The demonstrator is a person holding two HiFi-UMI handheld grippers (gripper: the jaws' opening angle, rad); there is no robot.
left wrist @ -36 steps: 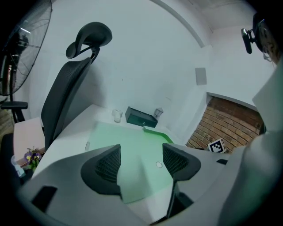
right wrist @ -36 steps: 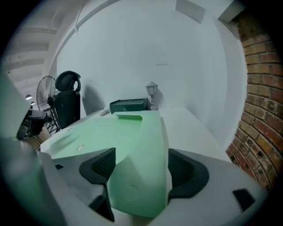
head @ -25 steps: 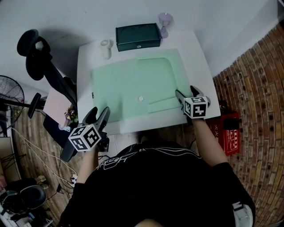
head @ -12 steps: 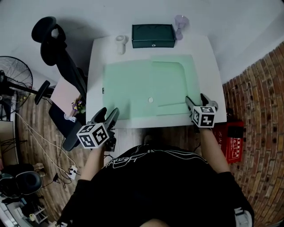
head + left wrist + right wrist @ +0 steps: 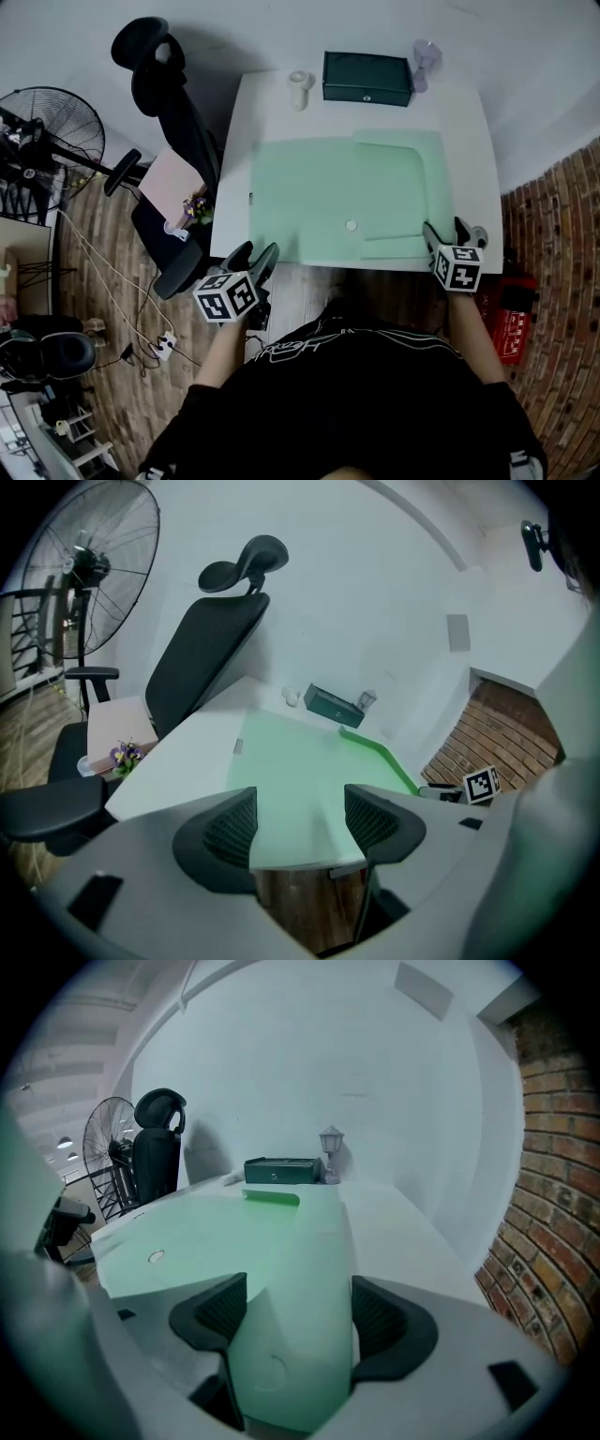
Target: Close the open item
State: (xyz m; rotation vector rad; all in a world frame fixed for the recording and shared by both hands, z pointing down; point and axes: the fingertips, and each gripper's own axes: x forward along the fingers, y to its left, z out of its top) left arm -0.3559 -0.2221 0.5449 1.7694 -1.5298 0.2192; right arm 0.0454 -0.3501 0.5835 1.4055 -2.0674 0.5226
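A dark green box (image 5: 367,78) with a small front clasp stands at the back of the white table (image 5: 469,122); its lid looks down, and it also shows far off as the box (image 5: 328,705) and the box (image 5: 282,1170). My left gripper (image 5: 251,251) hangs open off the table's near left corner, over the floor, its jaws (image 5: 300,808) empty. My right gripper (image 5: 444,227) is open at the near right edge, and its jaws (image 5: 292,1302) straddle the edge of the green mat (image 5: 347,187) without holding it.
A small lamp (image 5: 425,56) stands right of the box, a white handheld fan (image 5: 299,87) left of it. A small round disc (image 5: 351,225) lies on the mat. An office chair (image 5: 164,84) and a standing fan (image 5: 47,122) are to the left, a red case (image 5: 516,309) on the floor right.
The head view has shifted, so the table now sits further right and higher in the picture. Both grippers stay open by the near edge, much as before.
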